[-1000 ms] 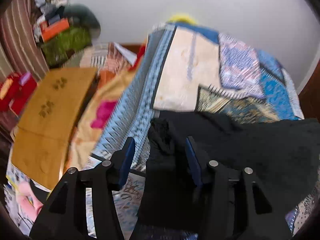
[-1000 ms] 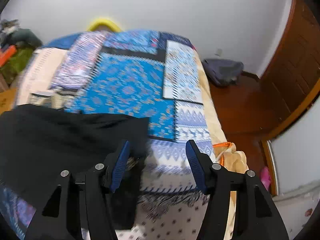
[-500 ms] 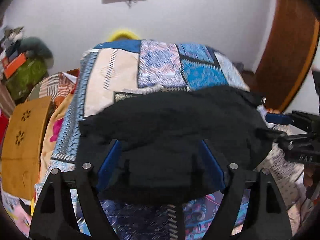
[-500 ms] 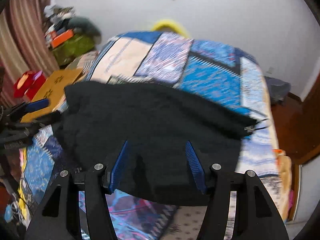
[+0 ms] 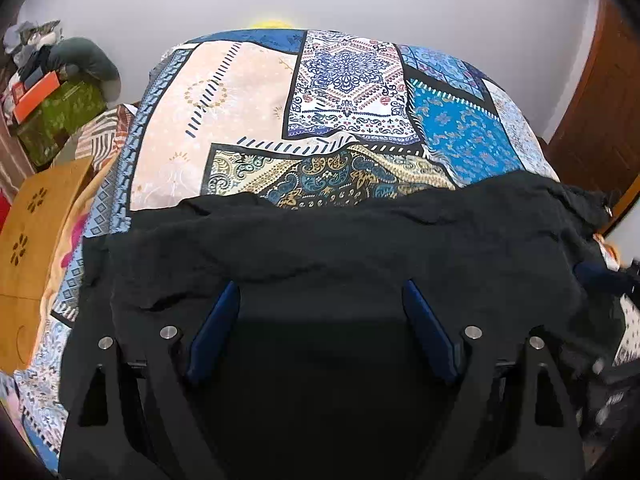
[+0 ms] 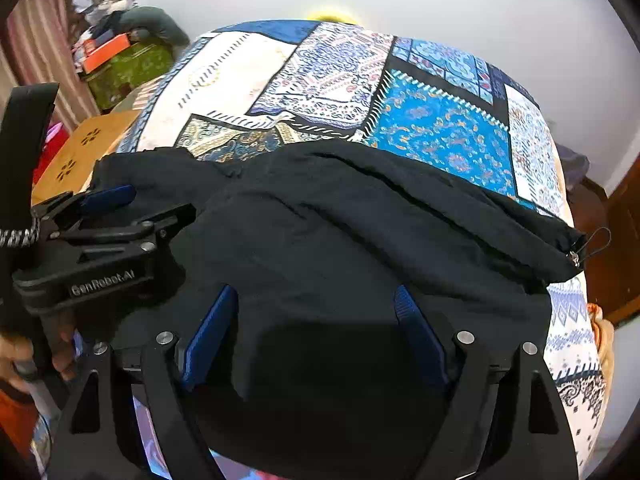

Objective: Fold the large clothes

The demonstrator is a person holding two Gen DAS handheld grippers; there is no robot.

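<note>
A large black garment [image 5: 360,248] lies folded across the near part of the bed, with a zipper pull [image 6: 576,258] at its right corner. My left gripper [image 5: 320,288] hovers over the cloth. Its jaws are opening, and the blue pads [image 5: 216,320] stand wide and press on nothing. My right gripper [image 6: 314,292] is over the same garment [image 6: 360,240], jaws also opening. Loose cloth lies under and between its fingers, untouched by the pads [image 6: 208,336]. In the right wrist view, the left gripper [image 6: 132,206] shows at the left, held by a hand [image 6: 60,356].
A patchwork bedspread [image 5: 340,92] covers the bed beyond the garment. A wooden stool top [image 5: 32,248] stands to the left of the bed. Boxes and piled clothes [image 5: 56,92] fill the far left corner. A wooden door [image 5: 600,112] is at the right.
Both grippers swung in from the garment's side edges to its middle, bringing the black cloth over itself. Their jaws have let go of the cloth and now stand wider.
</note>
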